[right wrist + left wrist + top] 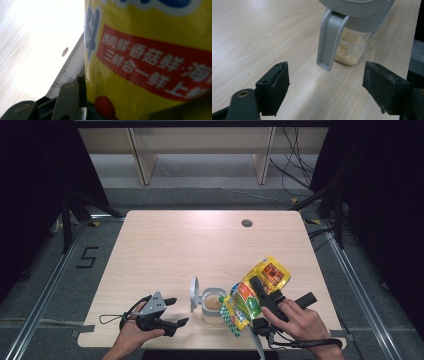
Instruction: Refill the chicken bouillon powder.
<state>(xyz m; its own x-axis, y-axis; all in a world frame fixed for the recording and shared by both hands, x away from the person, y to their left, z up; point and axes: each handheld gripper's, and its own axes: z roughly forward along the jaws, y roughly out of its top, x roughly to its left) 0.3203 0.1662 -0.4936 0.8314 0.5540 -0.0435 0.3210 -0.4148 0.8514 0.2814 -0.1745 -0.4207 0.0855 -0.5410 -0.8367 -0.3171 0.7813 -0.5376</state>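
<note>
Dark curtains and a grey floor frame the pale wooden desk [165,250], which has a small round grommet hole [246,223] toward the upper right of the high view. Low in that frame, a little right of center, I see a clear jar [213,306] part filled with tan granules, its grey hinged lid [194,294] standing open on the jar's left. My right gripper [261,296], at the lower right of the high view, is clamped on a yellow seasoning pouch [255,292] and holds it tilted, lower end down-left, just right of the jar's mouth. In the right gripper view the pouch [150,57] presses against the jaw at the lower left, red label with white characters across it. My left gripper [172,312] sits at the lower left of the high view, jaws spread apart with nothing between them; in the left gripper view the jar [349,48] stands just ahead of the gap.
</note>
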